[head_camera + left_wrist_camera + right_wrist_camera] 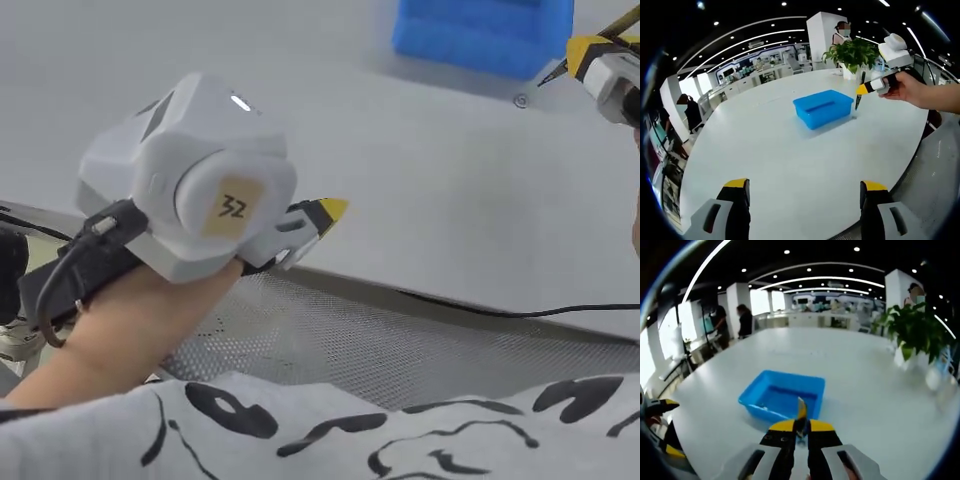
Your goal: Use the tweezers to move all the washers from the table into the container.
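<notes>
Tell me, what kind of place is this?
Probably a big open-plan office or showroom: a wide white table, rows of ceiling spotlights, and a potted plant.

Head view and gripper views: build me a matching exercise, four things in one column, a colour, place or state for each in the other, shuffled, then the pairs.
1 container
2 washer
3 tweezers
4 left gripper

A open, empty
B clamped in the right gripper
C blue
D on the table, beside the container

Pairs: 1-C, 2-D, 3-B, 4-A
</notes>
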Action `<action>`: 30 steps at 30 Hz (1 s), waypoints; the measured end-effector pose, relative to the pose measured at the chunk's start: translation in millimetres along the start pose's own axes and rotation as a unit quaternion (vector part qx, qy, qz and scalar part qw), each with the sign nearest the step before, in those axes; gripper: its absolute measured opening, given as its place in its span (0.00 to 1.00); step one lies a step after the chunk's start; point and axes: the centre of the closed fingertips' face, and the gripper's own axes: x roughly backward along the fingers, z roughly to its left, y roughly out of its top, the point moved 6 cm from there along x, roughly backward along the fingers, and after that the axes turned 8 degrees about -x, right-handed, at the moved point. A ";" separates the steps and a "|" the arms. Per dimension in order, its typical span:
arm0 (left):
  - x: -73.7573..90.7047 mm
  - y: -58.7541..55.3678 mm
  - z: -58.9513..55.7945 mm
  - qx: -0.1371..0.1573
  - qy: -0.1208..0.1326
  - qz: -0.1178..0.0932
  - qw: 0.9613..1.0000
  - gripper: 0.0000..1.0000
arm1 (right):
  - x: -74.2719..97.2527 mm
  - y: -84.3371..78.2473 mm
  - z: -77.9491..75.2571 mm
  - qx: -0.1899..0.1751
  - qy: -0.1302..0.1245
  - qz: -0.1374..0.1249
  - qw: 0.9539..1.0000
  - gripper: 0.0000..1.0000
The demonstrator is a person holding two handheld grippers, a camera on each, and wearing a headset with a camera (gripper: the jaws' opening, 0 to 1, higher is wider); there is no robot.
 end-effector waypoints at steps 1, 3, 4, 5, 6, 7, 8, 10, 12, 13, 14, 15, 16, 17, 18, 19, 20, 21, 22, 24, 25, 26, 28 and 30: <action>0.0 -0.1 0.1 0.000 0.000 0.000 1.000 0.93 | -2.1 -2.0 -1.0 -0.003 -0.002 0.002 1.000 0.05; -0.2 -0.4 0.1 0.000 0.000 0.001 1.000 0.93 | -5.9 -5.2 -2.6 -0.015 -0.001 0.004 1.000 0.05; -0.2 -0.5 0.1 0.000 0.000 0.001 1.000 0.93 | -7.2 -6.3 -3.1 -0.020 -0.002 0.005 1.000 0.05; -0.2 -0.6 0.1 0.000 0.000 0.002 1.000 0.93 | -9.2 -8.1 -4.0 -0.024 -0.004 0.006 1.000 0.05; -0.1 -0.5 0.0 0.000 0.000 0.001 1.000 0.93 | -10.3 -9.2 -4.6 -0.026 -0.007 0.007 1.000 0.05; -0.1 -0.5 0.0 0.000 0.000 0.001 1.000 0.93 | -11.5 -10.6 -5.4 -0.026 -0.011 0.009 1.000 0.05; 0.0 -0.6 0.0 0.000 0.000 0.002 1.000 0.93 | -12.5 -11.5 -6.5 -0.025 -0.016 0.011 0.999 0.05; -0.2 -1.0 0.2 0.001 0.000 0.003 1.000 0.93 | -13.5 -12.2 -8.2 -0.024 -0.021 0.010 0.999 0.05; -0.3 -1.2 0.1 0.002 -0.001 0.004 1.000 0.93 | -14.7 -13.0 -8.1 -0.033 -0.018 0.011 0.999 0.05; -0.3 -1.1 0.3 0.002 0.000 0.003 1.000 0.93 | -15.2 -13.5 -7.2 -0.039 -0.016 0.012 0.999 0.05; -0.3 -1.2 0.4 0.001 0.000 0.004 1.000 0.93 | -15.6 -13.5 -7.3 -0.038 -0.015 0.011 0.999 0.05; -0.4 -1.4 0.2 0.001 0.000 0.005 1.000 0.93 | -16.2 -13.8 -7.1 -0.037 -0.016 0.011 0.999 0.05; -0.4 -1.5 0.0 0.001 -0.001 0.005 1.000 0.93 | -16.9 -14.3 -7.2 -0.035 -0.019 0.011 0.999 0.05; -0.4 -1.5 0.1 0.001 0.000 0.005 1.000 0.93 | -17.2 -14.5 -7.4 -0.034 -0.020 0.011 0.999 0.05; -0.4 -1.5 0.0 0.001 -0.001 0.005 1.000 0.93 | -17.9 -15.1 -7.8 -0.033 -0.021 0.010 0.999 0.05; -0.4 -1.5 -0.2 0.001 -0.001 0.005 1.000 0.93 | -18.6 -15.9 -8.2 -0.033 -0.021 0.011 0.999 0.05; -0.4 -1.7 -0.4 0.000 -0.002 0.006 1.000 0.93 | -20.0 -17.5 -8.9 -0.033 -0.023 0.013 0.999 0.05; -0.4 -1.8 -0.4 0.000 -0.002 0.006 1.000 0.93 | -19.5 -18.1 -9.2 -0.033 -0.023 0.009 0.999 0.05; -0.5 -1.7 -0.4 0.000 -0.002 0.006 1.000 0.93 | -18.9 -17.8 -9.0 -0.034 -0.023 0.006 0.999 0.05; -0.4 -1.7 -0.5 0.000 -0.002 0.006 1.000 0.93 | -18.6 -18.4 -8.8 -0.028 -0.027 0.001 0.999 0.05; -0.3 -1.7 -0.5 0.000 -0.002 0.006 1.000 0.93 | -18.8 -18.1 -9.8 -0.008 -0.032 -0.005 0.999 0.04; -0.3 -1.6 -0.5 0.000 -0.002 0.006 1.000 0.93 | -17.8 -18.4 -7.5 -0.005 -0.031 -0.004 1.000 0.04; -0.3 -1.4 -0.6 -0.001 -0.003 0.005 1.000 0.93 | -16.0 -18.1 -3.1 -0.004 -0.029 0.000 1.000 0.04; -0.3 -1.5 -0.5 -0.001 -0.003 0.006 1.000 0.93 | -15.3 -18.5 -1.2 0.008 -0.032 -0.001 0.999 0.04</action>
